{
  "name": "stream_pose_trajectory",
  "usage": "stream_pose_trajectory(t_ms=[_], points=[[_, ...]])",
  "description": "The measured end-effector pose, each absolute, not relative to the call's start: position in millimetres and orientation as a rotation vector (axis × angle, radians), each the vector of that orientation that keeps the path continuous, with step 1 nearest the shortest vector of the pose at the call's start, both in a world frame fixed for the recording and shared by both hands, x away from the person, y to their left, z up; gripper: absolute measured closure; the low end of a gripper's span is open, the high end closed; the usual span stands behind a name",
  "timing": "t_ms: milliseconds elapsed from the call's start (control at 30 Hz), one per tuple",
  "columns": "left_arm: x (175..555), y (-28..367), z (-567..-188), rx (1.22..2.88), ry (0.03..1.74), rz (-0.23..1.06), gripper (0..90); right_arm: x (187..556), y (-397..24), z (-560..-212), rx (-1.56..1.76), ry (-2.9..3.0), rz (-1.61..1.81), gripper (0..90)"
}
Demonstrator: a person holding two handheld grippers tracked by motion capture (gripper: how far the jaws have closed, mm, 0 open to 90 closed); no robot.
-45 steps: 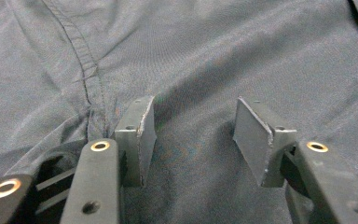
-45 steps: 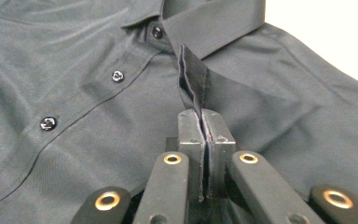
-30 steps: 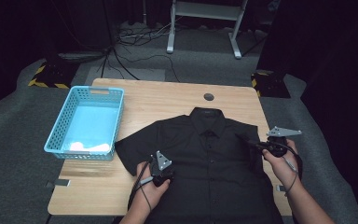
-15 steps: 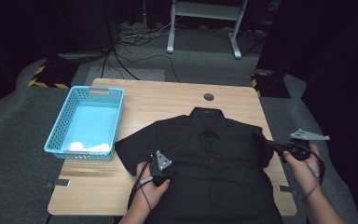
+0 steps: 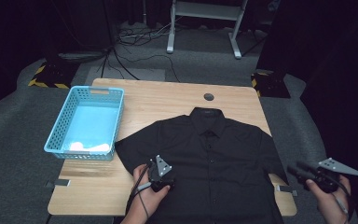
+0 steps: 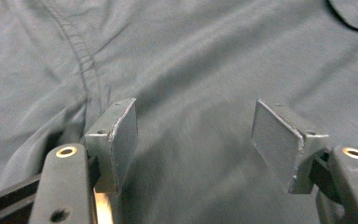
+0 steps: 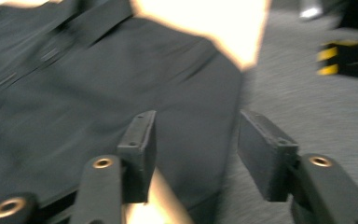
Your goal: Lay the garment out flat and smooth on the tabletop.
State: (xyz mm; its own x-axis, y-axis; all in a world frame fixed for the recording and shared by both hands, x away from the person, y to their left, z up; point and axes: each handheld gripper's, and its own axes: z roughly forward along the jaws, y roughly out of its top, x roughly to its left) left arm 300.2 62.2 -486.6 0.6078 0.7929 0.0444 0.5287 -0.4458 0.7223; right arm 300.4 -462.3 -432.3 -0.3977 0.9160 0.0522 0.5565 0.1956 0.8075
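Black short-sleeved shirt [image 5: 214, 163] lies flat, front up & buttoned, on the wooden counter [image 5: 168, 100], collar toward the far edge, hem at the near edge, its right sleeve reaching the counter's right edge. Left gripper [image 5: 161, 173] sits over the shirt's lower left front w/ the person's hand [image 5: 147, 196] behind it; in the left gripper view its jaws stand wide apart just above the cloth, nothing between the pads, having just opened further. Right gripper [image 5: 303, 172] is off the counter's right side, near the sleeve & apart from it; in the right gripper view (blurred) its jaws are parted about halfway w/ nothing gripped, having just been opening, sleeve edge and grey carpet ahead. Light blue basket [image 5: 65, 135] rests on the counter's left side, just beside the shirt's left sleeve
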Motion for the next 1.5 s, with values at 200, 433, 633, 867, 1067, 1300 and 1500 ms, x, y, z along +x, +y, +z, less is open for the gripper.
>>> stream_pose_trajectory(t_ms=[200,433,633,867,1067,1300,1500], points=[[268,90,-476,2.168,1.11,0.513,33.6,281,-436,-455,1.328,2.248,1.039,57.3],[255,108,-486,2.19,1.187,0.443,40.8,274,-428,-479,1.353,2.357,0.983,62.5],[263,108,-490,2.185,1.167,0.413,72.5,274,-426,-485,1.363,2.399,0.941,86.4],[295,106,-492,2.153,1.186,0.468,88.1,294,-424,-489,1.389,2.332,1.003,90.0],[334,107,-494,2.127,1.205,0.519,88.0,328,-425,-490,1.436,2.285,1.035,90.0],[360,110,-495,2.115,1.215,0.531,87.8,365,-422,-493,1.434,2.262,1.04,90.0],[385,114,-496,2.116,1.193,0.554,87.8,389,-413,-493,1.439,2.244,1.026,90.0]])
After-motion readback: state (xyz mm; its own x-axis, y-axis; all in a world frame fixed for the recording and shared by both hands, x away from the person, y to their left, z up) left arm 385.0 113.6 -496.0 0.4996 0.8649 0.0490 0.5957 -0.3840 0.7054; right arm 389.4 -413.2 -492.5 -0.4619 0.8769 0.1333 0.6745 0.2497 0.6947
